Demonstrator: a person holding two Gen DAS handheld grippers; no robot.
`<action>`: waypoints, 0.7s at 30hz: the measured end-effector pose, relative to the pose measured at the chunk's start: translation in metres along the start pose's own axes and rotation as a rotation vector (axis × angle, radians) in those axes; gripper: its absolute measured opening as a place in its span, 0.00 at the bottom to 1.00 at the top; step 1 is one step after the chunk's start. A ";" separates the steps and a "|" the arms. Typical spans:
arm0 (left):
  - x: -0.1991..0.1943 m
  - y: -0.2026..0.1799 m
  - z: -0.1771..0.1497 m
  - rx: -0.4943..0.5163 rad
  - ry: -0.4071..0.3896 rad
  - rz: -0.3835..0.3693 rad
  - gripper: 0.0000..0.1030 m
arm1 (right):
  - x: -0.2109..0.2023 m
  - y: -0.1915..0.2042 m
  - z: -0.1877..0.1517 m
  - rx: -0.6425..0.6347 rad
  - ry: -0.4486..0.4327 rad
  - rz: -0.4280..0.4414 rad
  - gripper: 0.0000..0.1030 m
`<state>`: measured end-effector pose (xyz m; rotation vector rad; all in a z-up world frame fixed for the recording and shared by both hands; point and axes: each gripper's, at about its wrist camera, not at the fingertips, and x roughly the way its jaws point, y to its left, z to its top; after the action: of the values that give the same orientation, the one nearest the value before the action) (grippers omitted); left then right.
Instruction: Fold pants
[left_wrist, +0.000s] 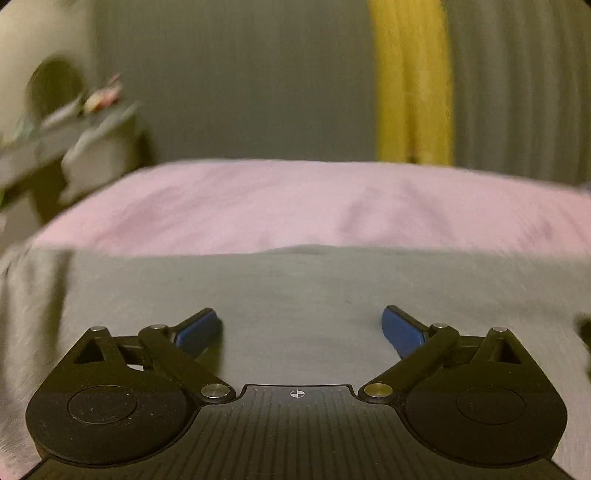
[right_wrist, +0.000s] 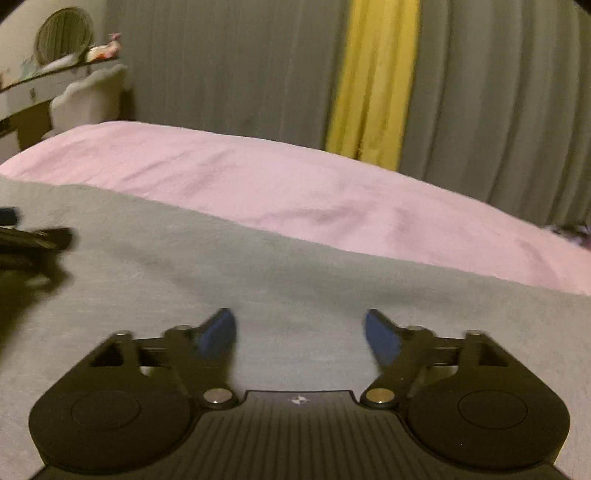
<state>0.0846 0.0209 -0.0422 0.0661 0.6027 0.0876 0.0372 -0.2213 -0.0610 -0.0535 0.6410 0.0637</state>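
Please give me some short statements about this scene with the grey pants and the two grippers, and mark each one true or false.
1. The left gripper is open with nothing between its fingers. True.
2. The right gripper is shut on the pants. False: it is open, with the grey cloth only below it.
3. The pants lie on a pink sheet. True.
4. The curtain behind the bed is red. False: it is yellow, between grey ones.
5. The finger pads are blue. True.
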 end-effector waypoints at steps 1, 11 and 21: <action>0.002 0.012 0.003 -0.061 0.005 0.054 0.98 | 0.003 -0.018 0.002 0.017 0.008 -0.022 0.82; -0.026 0.097 0.003 -0.379 0.005 0.441 0.79 | -0.053 -0.244 -0.034 0.661 0.162 -0.543 0.90; -0.080 -0.062 -0.020 0.029 0.232 -0.293 0.95 | -0.124 -0.274 -0.104 1.228 0.192 0.072 0.36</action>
<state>0.0116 -0.0485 -0.0189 -0.0056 0.8393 -0.2004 -0.1031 -0.5074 -0.0611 1.1600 0.7846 -0.2747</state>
